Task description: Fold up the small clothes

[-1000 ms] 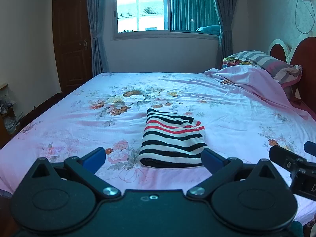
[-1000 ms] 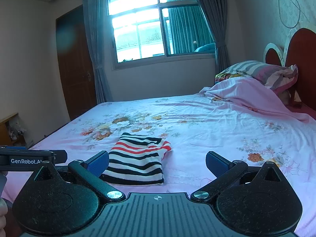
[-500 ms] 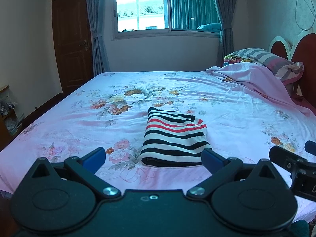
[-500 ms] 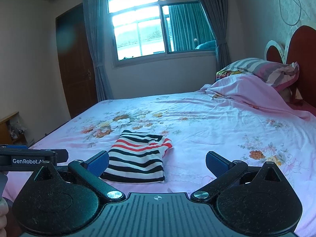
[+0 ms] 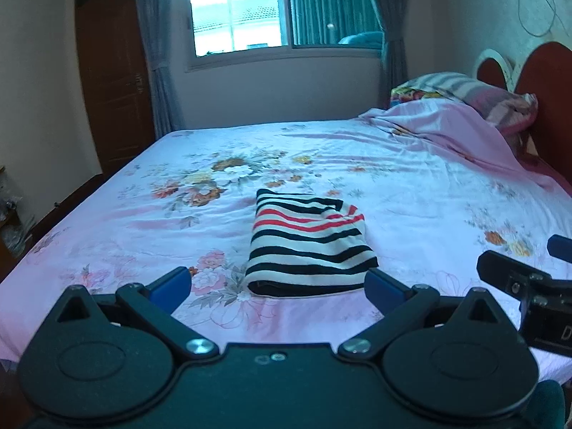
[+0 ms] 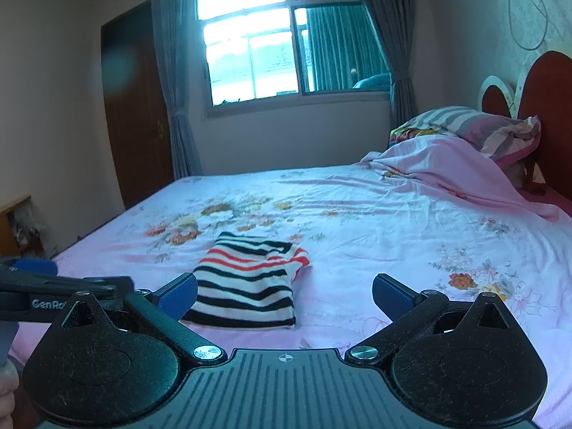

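Jaws spread wide on both grippers, nothing held between them. Left gripper (image 5: 277, 282) level and low over the near edge of the bed (image 5: 411, 186), pointing straight across the sheet toward the far wall; blue pads (image 5: 171, 284) well apart, framing the near end of the folded striped garment (image 5: 307, 246) without touching it. Right gripper (image 6: 284, 293) in the same level pose just to the right, its blue pads (image 6: 389, 295) equally far apart, also clear of the cloth. Each tool visible at the edge of the other's view: right gripper's body at the right border of the left wrist view, left gripper's body at the left border of the right wrist view.

Folded striped garment (image 6: 246, 280) flat on the floral pink sheet, near the front edge of the bed, a tidy rectangle of black, white and red stripes with the folded edge nearest the grippers. In the right wrist view, lying left of centre, its near-left corner just behind the left pad.

Rumpled pink blanket (image 5: 447, 128) and striped pillow (image 5: 475, 89) at far right by the red headboard (image 5: 547, 82). Window (image 5: 282, 7) with curtains on the far wall, brown door (image 5: 111, 85) at far left.
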A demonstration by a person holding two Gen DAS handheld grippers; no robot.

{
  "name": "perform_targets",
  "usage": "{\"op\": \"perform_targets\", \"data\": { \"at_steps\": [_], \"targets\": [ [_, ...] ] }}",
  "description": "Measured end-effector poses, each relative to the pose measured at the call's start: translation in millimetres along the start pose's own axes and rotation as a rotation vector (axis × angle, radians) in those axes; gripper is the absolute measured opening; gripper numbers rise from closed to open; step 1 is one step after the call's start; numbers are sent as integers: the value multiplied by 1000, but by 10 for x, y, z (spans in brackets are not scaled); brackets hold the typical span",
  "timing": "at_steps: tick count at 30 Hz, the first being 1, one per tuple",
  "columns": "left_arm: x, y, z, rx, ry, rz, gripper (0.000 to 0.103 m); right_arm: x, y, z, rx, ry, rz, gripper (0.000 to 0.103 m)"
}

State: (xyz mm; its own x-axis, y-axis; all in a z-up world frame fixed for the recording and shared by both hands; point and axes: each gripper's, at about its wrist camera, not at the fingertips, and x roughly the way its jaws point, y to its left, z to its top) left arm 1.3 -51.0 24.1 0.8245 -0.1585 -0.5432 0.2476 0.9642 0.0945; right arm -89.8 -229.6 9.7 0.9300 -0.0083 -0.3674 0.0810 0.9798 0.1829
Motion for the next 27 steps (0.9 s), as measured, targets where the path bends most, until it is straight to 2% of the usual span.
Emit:
{"op": "perform_targets", "data": {
  "at_steps": [6,16,22,27],
  "targets": [
    [203,67,38,3,3,-15,101,164,92,45,-39,-10,-29,103],
    [553,230,163,24,7,-11,101,776,255,237,-44,38,-37,103],
    [784,363,152,14,31,3,101,1014,354,178,-61,66,-51,103],
    [1017,422,104,15,74,6,101,1231,397,63,-84,129,-69,103]
  ]
}}
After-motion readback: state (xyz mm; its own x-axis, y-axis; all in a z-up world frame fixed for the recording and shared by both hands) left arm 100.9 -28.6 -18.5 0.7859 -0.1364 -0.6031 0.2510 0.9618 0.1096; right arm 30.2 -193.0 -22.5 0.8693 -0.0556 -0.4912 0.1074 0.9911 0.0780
